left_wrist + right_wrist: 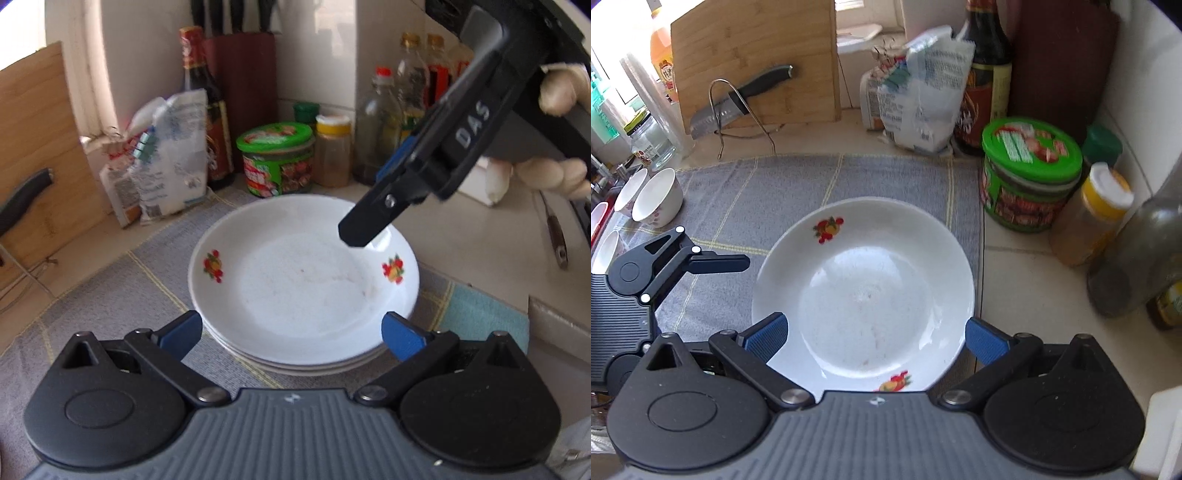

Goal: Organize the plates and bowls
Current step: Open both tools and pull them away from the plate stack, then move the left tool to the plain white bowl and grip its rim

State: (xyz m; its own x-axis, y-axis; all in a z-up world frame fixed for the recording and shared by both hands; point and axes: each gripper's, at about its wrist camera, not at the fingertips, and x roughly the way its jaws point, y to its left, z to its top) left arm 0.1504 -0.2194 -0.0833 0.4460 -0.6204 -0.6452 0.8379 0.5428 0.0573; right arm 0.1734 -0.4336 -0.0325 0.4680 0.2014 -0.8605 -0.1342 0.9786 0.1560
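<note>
Left wrist view: the left hand-held gripper (291,334) is released, its blue pads spread to either side of the near rim of a stack of white plates (303,280) and gripping nothing. The stack sits on a grey checked cloth (110,295) spread on the bench (480,236), and the top plate carries small fruit prints on its rim. The right hand-held gripper (360,230) reaches in from the upper right over the far rim, held by a gloved hand (554,173); from this side I cannot tell how its jaws stand. Its black body reads "DAS". Behind stand a green-lidded jar (277,160), a yellow-capped spice jar (332,151), a dark sauce bottle (207,107) and a printed bag (166,155); their labels are too blurred to read.

Right wrist view: the right hand-held gripper (875,339) is also released, pads wide on both sides of the plate stack (864,291), empty. The left one shows at the left edge, just beside the stack. Small white bowls (653,199) lie on the cloth's far left, well apart from the plates. A knife (738,99) leans on a wooden cutting board (757,55).

With the plates apparently stacked, the bowls seem next. To do that well: lift clear of the stack without nudging it, approach a bowl's rim squarely, and pinch the wall firmly, since glazed ware likely slips.
</note>
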